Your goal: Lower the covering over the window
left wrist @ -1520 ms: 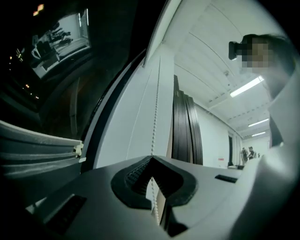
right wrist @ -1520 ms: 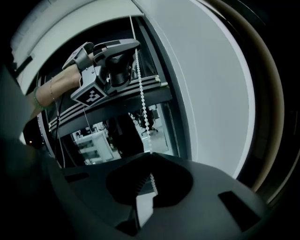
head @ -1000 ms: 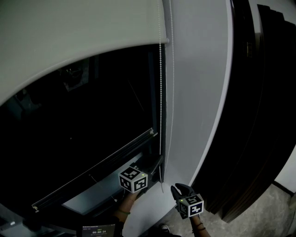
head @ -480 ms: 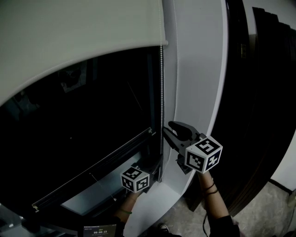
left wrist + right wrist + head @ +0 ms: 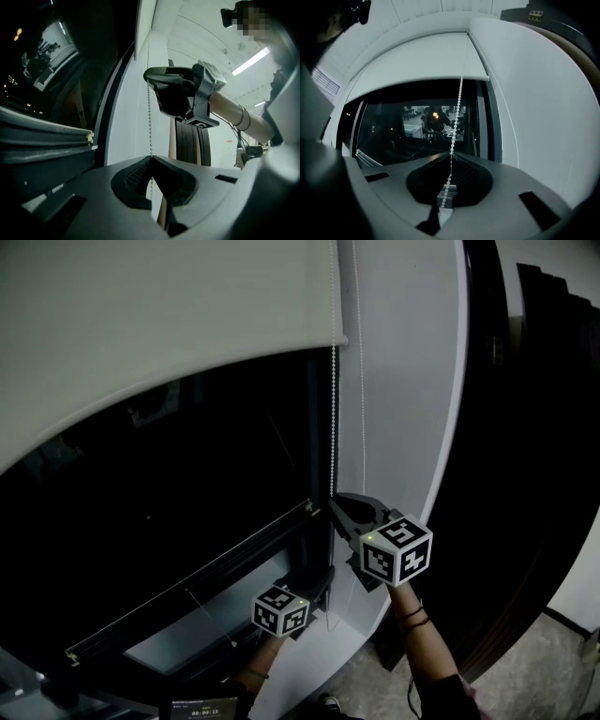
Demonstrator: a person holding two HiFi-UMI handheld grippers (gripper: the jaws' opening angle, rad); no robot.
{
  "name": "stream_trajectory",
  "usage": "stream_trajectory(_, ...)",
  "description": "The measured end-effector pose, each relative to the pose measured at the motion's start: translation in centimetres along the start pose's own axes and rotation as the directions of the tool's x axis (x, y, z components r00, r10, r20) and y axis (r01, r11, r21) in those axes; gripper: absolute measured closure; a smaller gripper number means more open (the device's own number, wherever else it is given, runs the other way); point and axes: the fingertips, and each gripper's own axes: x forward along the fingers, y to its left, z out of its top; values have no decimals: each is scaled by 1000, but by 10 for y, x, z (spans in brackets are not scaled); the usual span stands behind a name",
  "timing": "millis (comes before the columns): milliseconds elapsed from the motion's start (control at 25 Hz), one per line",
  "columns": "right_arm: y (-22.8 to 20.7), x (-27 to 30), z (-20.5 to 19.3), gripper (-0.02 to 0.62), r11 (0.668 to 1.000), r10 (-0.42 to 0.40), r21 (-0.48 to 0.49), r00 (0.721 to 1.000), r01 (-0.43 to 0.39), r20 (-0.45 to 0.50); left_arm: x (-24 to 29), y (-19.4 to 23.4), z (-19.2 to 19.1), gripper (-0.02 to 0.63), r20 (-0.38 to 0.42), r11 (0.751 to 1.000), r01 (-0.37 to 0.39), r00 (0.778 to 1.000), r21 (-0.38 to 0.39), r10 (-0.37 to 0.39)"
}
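The right gripper (image 5: 337, 505) has just closed on the bead chain (image 5: 333, 427) — the left gripper (image 5: 321, 583) pinches it lower down. The roller blind (image 5: 169, 324) (pale fabric) covers only the window's (image 5: 187, 493) top.

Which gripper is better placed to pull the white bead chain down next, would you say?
Right. The right gripper has just closed on the white bead chain high up, with room to pull down; the left gripper grips it near its bottom.
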Motion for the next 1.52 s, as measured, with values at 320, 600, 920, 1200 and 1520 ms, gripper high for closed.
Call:
stream_trajectory(320,6,-13,-96,581,994,-50,91,992,61,-112,-6,-4,-95,603,-211,998,-5,977,-66,-9)
stream_trajectory(600,7,-34,-182,583,973,-84,197,978,122,-191,-31,-12,-176,603,-316,994,-22,949,-108,-13)
stream_trajectory(920,-2,-35,-183,583,974,-101,179,975,137,-198,-41,3,-103,598,-134,992,-5,991,-127,-12)
stream_trajectory(1200,7,-31,-183,583,977,-80,178,978,114,-190,-35,7,28,569,115,999,48,992,-8,-47)
stream_trajectory(1520,24,-33,-181,583,977,-53,196,984,87,-171,-8,-8,117,534,199,987,99,972,124,-122)
